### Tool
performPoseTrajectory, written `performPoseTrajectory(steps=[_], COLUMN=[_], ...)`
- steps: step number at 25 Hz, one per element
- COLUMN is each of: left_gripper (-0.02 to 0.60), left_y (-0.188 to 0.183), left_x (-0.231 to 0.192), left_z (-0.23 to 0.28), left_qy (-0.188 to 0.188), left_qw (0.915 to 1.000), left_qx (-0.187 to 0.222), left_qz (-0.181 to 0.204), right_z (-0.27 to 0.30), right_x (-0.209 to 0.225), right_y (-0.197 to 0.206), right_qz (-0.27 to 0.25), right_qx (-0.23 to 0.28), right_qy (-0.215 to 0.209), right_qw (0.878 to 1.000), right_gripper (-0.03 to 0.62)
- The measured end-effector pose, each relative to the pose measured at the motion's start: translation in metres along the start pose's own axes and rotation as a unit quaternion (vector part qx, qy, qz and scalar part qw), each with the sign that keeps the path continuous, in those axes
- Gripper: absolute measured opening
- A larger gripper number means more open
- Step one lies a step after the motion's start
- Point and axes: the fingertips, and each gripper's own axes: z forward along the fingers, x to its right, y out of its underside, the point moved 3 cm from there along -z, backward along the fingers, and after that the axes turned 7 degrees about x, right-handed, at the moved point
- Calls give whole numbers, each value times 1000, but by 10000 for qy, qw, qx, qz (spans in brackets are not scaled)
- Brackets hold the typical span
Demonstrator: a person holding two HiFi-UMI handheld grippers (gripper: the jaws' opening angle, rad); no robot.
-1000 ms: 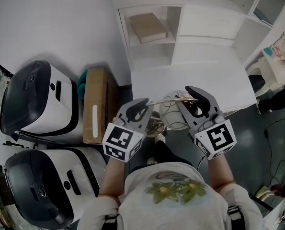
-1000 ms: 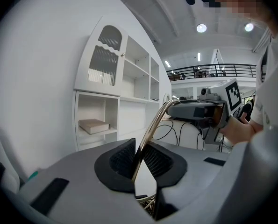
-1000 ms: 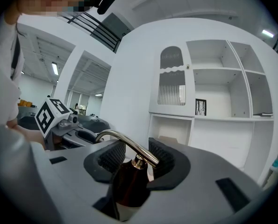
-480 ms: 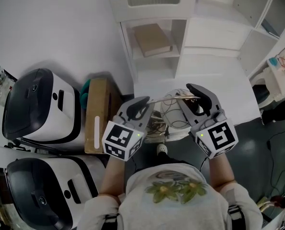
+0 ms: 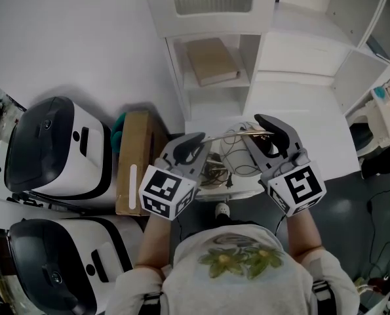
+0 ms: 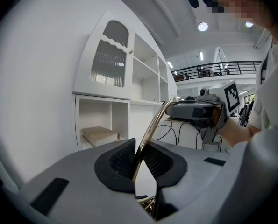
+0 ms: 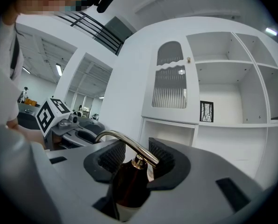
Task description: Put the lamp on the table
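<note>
I carry the lamp between both grippers in front of my chest. Its thin brass arm [image 5: 226, 136] spans from one gripper to the other, and its white shade with black wire lines [image 5: 237, 159] hangs below. My left gripper [image 5: 193, 151] is shut on the brass arm [image 6: 150, 132], which rises curving from between its pads. My right gripper [image 5: 268, 143] is shut on the lamp's dark brown socket [image 7: 128, 183], where the brass arm [image 7: 124, 143] bends away to the left. The white table [image 5: 306, 120] lies just ahead, under and beyond the lamp.
A white cabinet [image 5: 211, 5] with open shelves stands behind the table; a tan book [image 5: 211, 59] lies on one shelf. A cardboard box [image 5: 134, 159] and two white-and-black machines [image 5: 50, 143] [image 5: 44, 268] stand at my left. A person's foot [image 5: 222, 209] shows below the lamp.
Cabinet, shelf and table have slid down the head view toward me, so both grippers and the lamp have come closer to them. The grips look unchanged.
</note>
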Motion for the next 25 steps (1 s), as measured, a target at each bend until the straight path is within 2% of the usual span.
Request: performPoseTrajectory(steps=[25], left_gripper=[52], left_y=[32], left_x=[-29], left_z=[38], left_qy=[-165], left_qw=[9990], left_qx=[-315], left_qz=[-275], right_z=[37], right_x=[31], right_y=[44], right_qz=[175], right_qx=[-172], right_qy=[-289], right_qw=[9993], right_gripper=[167])
